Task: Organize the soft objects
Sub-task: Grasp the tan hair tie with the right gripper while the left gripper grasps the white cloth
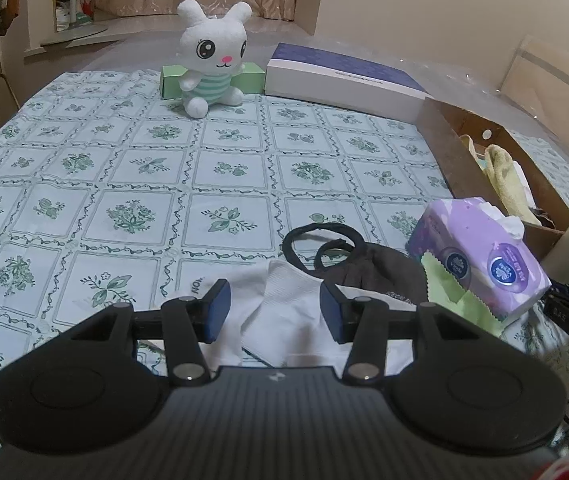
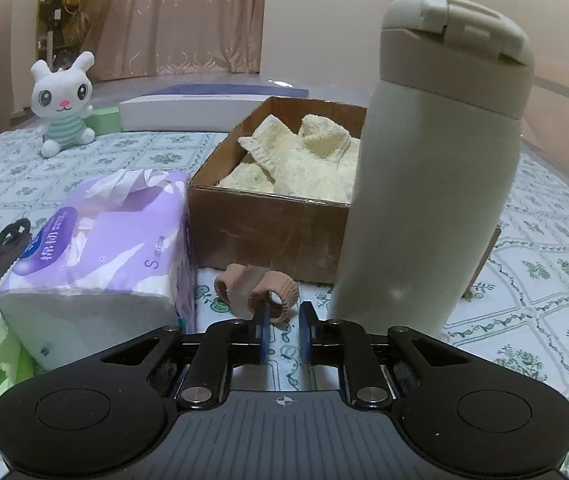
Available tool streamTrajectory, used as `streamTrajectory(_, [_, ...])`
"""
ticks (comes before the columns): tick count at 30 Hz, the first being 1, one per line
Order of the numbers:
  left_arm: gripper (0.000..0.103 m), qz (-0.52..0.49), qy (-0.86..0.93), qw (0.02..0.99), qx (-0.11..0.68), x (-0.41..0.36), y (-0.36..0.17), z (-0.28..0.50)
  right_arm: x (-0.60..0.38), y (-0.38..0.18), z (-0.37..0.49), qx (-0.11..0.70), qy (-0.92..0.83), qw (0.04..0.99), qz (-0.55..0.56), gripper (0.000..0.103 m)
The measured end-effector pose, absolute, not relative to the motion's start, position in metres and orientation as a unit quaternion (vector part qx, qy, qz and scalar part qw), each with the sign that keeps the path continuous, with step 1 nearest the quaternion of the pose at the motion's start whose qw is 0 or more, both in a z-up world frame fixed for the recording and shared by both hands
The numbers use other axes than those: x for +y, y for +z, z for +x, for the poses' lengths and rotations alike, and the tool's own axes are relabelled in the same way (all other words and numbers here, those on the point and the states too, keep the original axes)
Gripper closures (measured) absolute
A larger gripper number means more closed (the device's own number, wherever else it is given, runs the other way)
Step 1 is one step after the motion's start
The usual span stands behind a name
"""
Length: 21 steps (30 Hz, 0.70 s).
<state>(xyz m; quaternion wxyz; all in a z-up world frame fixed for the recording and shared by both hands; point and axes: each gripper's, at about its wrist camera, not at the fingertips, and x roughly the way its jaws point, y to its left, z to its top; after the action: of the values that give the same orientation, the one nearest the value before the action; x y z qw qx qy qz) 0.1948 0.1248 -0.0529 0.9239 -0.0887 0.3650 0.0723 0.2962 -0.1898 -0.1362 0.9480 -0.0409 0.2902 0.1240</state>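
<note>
Presently the left gripper (image 1: 272, 310) stands with its jaws apart over a white cloth (image 1: 284, 304), the blue pads (image 1: 216, 312) clear of the fabric on either side; nothing is grasped. Just beyond the cloth lies a dark face mask (image 1: 368, 268) with its ear loops toward the far side, and right of it a green serrated-edge cloth (image 1: 448, 280) touches a purple tissue pack (image 1: 480, 256).

The right gripper (image 2: 282, 326) shows its jaws drawn close together with a narrow gap and only tablecloth (image 2: 544, 280) visible in it; no object is clamped. A tan wrist band (image 2: 256, 292) lies just beyond the fingertips, its near loop beside the left pad. The tissue pack stands to the left, a beige flask (image 2: 432, 184) upright to the right.

Behind the band sits an open cardboard box (image 2: 268, 232). Contents: cream towelling items (image 2: 304, 156), piled loosely. A plush rabbit (image 2: 62, 104) sits at the far left of the table, in front of a green box (image 1: 252, 78), with a flat white and blue box (image 1: 344, 80) to its right.
</note>
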Motion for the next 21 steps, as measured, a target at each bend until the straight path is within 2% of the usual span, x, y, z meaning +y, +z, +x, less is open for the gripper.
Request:
streamTrajectory(2, [0.058,-0.089,0.069,0.924,0.366,0.124,-0.054,0.195,-0.19,-0.137,0.296,0.287,0.123,0.949,-0.036,0.101])
streamTrajectory(11, [0.054,-0.095,0.047,0.924,0.368,0.117,-0.057,0.183,-0.208,-0.123,0.27,0.265,0.108,0.958,-0.004,0.101])
streamTrajectory(14, [0.05,-0.097,0.03,0.923,0.372,0.111,-0.058,0.174,-0.216,-0.118,0.255,0.272,0.104,0.957,0.005,0.101])
streamTrajectory(18, [0.036,-0.087,0.013,0.918,0.388,0.098,-0.066,0.165,-0.222,-0.119,0.237,0.293,0.103,0.95,0.014,0.101])
streamTrajectory(21, [0.036,-0.086,0.009,0.911,0.402,0.087,-0.074,0.162,-0.222,-0.123,0.226,0.315,0.11,0.942,0.026,0.101])
